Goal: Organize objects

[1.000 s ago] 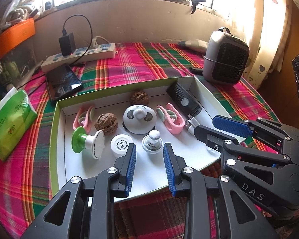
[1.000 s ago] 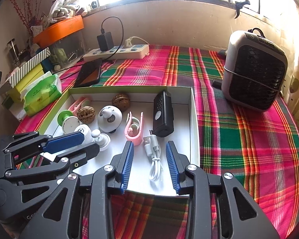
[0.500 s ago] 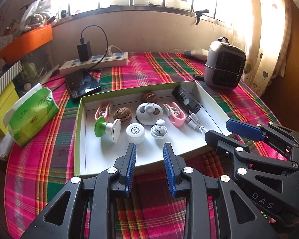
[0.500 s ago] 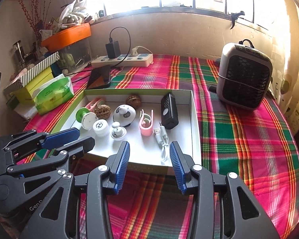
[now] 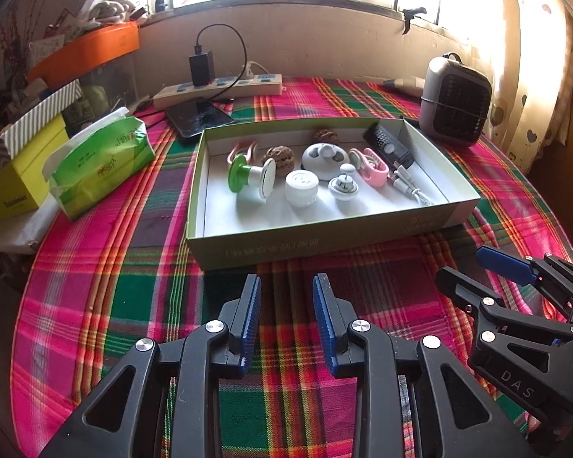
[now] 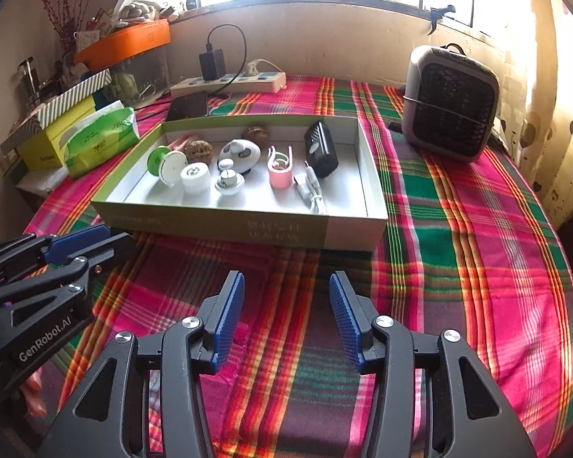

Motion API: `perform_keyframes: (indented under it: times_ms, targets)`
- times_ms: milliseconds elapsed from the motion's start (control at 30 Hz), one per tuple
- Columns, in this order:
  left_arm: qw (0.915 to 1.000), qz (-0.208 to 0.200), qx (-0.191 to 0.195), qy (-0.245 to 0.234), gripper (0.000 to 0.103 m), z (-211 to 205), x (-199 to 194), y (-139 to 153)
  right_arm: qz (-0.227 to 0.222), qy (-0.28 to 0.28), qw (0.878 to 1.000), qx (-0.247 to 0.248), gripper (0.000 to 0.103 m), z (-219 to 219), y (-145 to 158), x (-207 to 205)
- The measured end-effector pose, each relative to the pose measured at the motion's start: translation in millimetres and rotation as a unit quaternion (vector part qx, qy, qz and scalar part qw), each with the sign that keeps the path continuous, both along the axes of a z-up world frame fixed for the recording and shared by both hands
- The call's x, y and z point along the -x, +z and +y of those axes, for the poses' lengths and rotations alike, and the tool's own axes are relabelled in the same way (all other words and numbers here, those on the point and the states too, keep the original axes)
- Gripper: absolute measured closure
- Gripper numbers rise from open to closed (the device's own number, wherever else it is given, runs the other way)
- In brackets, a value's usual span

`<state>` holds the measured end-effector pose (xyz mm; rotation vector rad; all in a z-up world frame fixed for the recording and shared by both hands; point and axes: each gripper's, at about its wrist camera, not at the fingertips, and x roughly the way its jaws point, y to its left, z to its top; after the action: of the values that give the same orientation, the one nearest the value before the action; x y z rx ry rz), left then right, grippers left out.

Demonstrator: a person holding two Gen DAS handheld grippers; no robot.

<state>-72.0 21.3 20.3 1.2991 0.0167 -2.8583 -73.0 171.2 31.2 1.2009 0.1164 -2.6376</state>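
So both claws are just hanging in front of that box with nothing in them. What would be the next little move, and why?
Probably nothing more than lowering both to rest. The left gripper and right gripper are open and empty, on the near side of the box, over bare tablecloth. The small items, such as the cable and the pink clip, all lie inside the box, so the sorting looks finished.

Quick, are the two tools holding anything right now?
Left tool: open, holding nothing, over the tablecloth near the box.
Right tool: open, holding nothing, also short of the box.
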Motion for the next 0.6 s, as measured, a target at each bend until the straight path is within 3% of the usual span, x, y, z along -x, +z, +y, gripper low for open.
perform_keyframes:
  times_ms: [333, 600]
  targets:
    - [0.9996, -0.027, 0.002, 0.002, 0.076, 3.4, -3.7, -15.7, -0.015, -0.029, 0.999, -0.01, 0.05, 7.9, -7.8, -5.1]
    - [0.9999, -0.013, -0.007, 0.006, 0.075, 1.7, -4.5, -17.0, -0.023, -0.043, 0.999, -0.02, 0.045, 11.5, -11.3, -5.0]
